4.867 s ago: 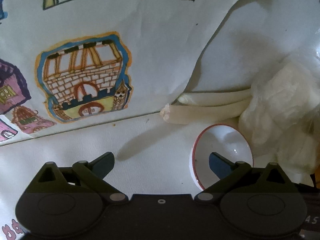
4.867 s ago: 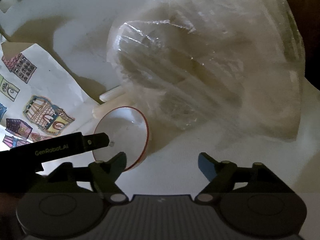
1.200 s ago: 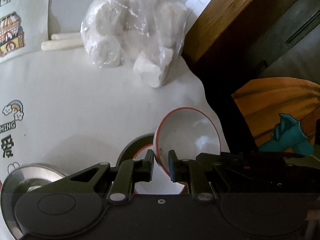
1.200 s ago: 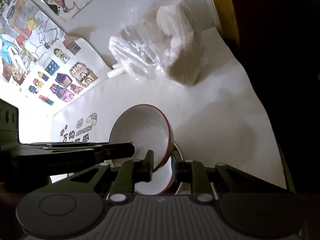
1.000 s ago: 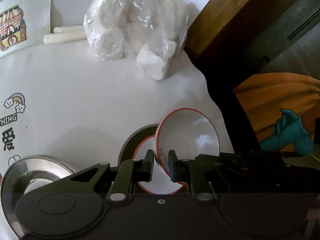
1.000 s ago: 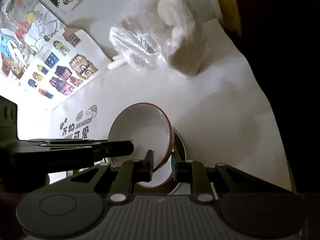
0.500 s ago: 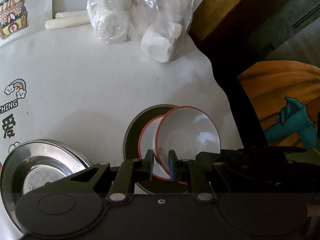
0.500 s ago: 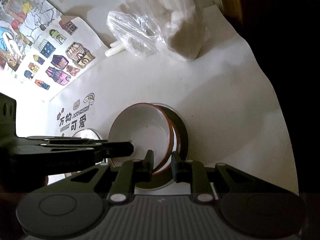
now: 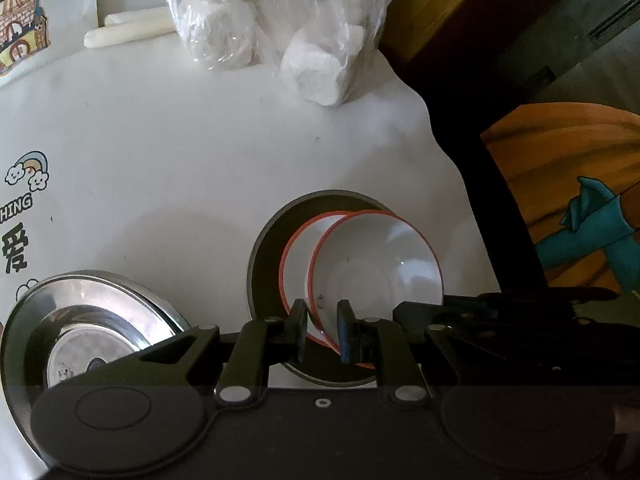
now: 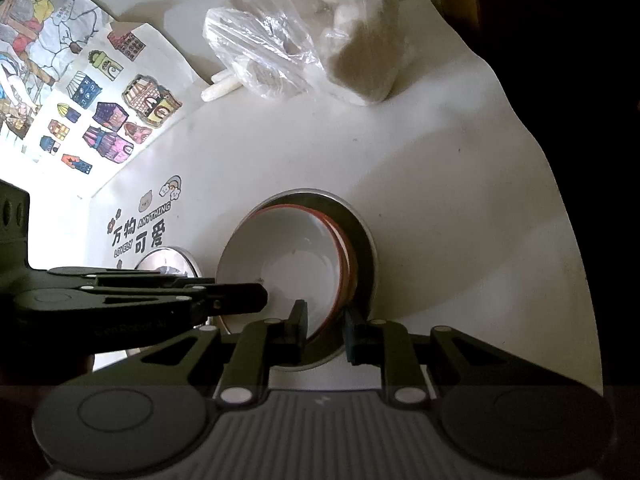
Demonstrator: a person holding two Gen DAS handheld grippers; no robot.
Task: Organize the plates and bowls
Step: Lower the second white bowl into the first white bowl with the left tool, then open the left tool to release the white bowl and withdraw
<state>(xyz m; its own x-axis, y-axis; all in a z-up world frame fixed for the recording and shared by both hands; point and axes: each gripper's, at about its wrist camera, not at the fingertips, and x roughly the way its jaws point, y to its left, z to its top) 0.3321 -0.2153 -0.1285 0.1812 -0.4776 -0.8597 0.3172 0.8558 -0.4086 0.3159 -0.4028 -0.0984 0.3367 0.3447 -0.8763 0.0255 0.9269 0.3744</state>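
Left gripper [image 9: 322, 330] clamped narrow on the near rim of the bowl [image 9: 380, 276], right gripper [image 10: 324, 330] pinching the same rim from the other side, also narrow. Both holding the one bowl, tilted, red edge up.

Just changed: half a second back the bowl hung above and off to one side of the second bowl [image 9: 298, 264]; now lowered closer, overlapping it, nearly nested. Cannot tell whether the two already touch. A few seconds back, the bowl lay far off by the bag [image 9: 276, 20], grippers spread wide and holding nothing.

Second bowl seated on the dark plate [image 9: 268, 256], near the right edge of the table [image 9: 180, 140]. Steel dish [image 9: 92, 316] just left of the plate, apart from it. Bag at the far edge, well apart, with pale sticks [image 9: 128, 32] beside it.

Meaning for the task: stacking almost done, by the look of it. Likely left: level the bowl, settle it inside the second one, release both grips. Risk: tilted rim catching and skidding the lower bowl across the plate.
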